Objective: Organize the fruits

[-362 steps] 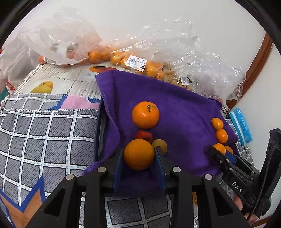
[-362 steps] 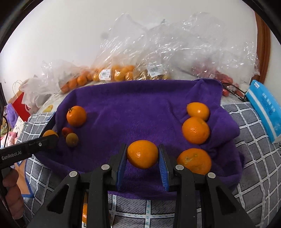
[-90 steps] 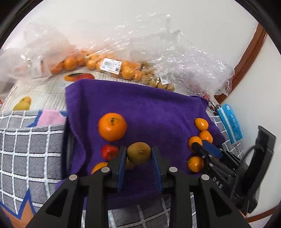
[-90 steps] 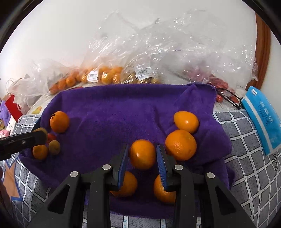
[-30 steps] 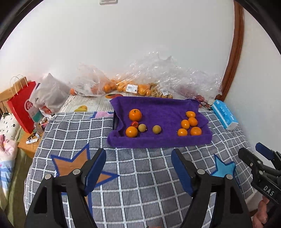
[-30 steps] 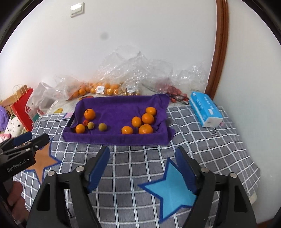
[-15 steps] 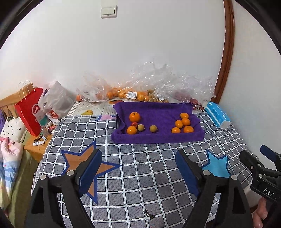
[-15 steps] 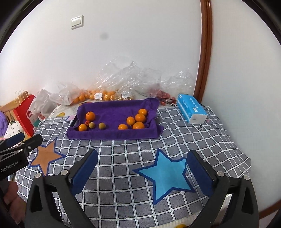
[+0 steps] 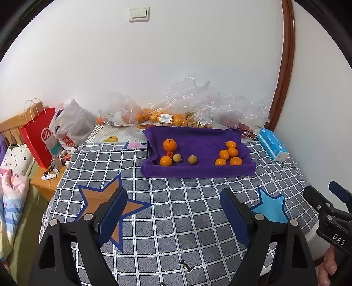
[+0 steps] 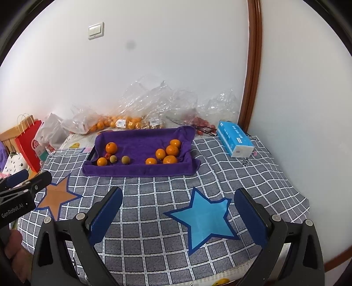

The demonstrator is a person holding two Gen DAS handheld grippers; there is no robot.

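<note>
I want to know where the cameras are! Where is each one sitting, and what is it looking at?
Left wrist view: sits on the left gripper, looking forward and down over the checked blanket at the purple towel with fruit; its own open jaws show, plus the right gripper at the right edge.
Right wrist view: sits on the right gripper, facing the same towel; its open jaws show, plus the left gripper at the left edge.
Both share the towel, the oranges, the blue tissue pack and the light switch.
</note>
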